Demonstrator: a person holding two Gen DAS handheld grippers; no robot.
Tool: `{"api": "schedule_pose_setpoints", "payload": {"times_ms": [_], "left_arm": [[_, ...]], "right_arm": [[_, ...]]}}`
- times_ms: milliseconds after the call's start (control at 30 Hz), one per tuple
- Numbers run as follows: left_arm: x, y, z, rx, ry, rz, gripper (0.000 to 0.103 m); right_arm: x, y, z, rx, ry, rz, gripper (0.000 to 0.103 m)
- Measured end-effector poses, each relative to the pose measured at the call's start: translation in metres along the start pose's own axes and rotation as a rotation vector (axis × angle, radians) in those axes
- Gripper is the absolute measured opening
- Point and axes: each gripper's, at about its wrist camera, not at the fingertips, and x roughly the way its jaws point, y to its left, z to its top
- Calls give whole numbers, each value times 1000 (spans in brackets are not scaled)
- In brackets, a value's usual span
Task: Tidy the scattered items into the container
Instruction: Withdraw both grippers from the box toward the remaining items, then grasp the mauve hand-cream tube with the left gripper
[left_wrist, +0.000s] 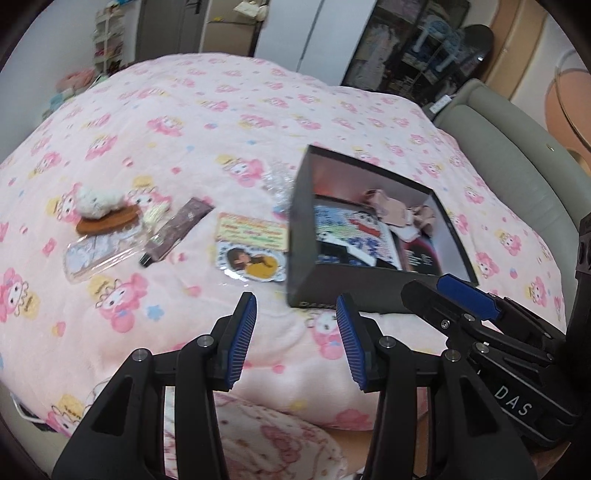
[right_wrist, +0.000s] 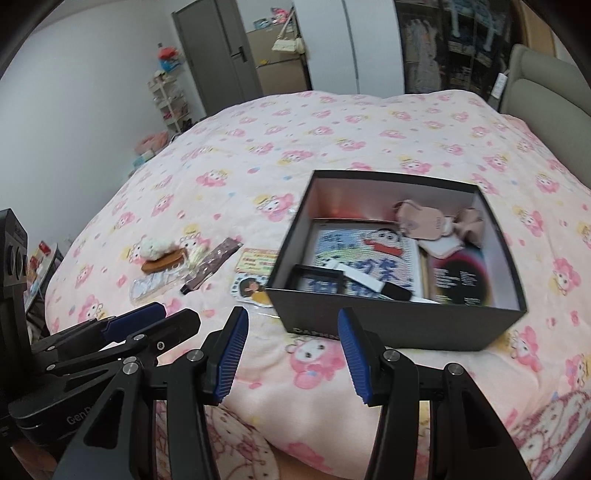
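Note:
A black open box (left_wrist: 369, 291) (right_wrist: 399, 325) sits on the pink bed and holds a cartoon picture (right_wrist: 365, 251), pink pouches (right_wrist: 424, 221) and a black-white tube (right_wrist: 369, 282). Left of it lie a sticker card (left_wrist: 253, 247) (right_wrist: 255, 275), a dark brown tube (left_wrist: 177, 230) (right_wrist: 212, 267), a clear packet (left_wrist: 92, 256) (right_wrist: 151, 286), a white plush on a brown disc (left_wrist: 107, 210) (right_wrist: 160, 256) and a clear wrapper (left_wrist: 277, 181). My left gripper (left_wrist: 297, 310) (right_wrist: 144, 321) is open and empty, before the box's near left corner. My right gripper (right_wrist: 291, 323) (left_wrist: 447, 291) is open and empty, just before the box's front wall.
The pink cartoon blanket (left_wrist: 221, 122) covers the whole bed. A grey headboard (left_wrist: 517, 155) runs along the right. Shelves (right_wrist: 170, 99), a door (right_wrist: 218, 51) and a wardrobe stand beyond the far edge. A folded pink cloth (left_wrist: 266, 435) lies below the grippers.

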Motion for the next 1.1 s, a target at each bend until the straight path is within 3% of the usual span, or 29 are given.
{"api": "schedule_pose_setpoints", "payload": {"times_ms": [300, 533, 700, 833, 933, 1033, 1100], "left_arm": [[27, 55, -3, -140, 43, 30, 45], [56, 86, 7, -223, 54, 34, 46], [70, 119, 19, -318, 38, 67, 46], [75, 151, 27, -397, 19, 126, 46], [81, 177, 28, -480, 30, 142, 46], [93, 195, 24, -552, 72, 102, 46], [105, 203, 24, -598, 111, 49, 46]], "right_arm": [[54, 34, 7, -56, 80, 37, 46], [99, 36, 19, -64, 116, 73, 47], [122, 39, 33, -84, 133, 22, 50], [128, 41, 43, -72, 130, -12, 52], [115, 38, 47, -41, 75, 22, 52], [98, 47, 54, -53, 5, 22, 52], [102, 60, 62, -95, 12, 88, 52]]}}
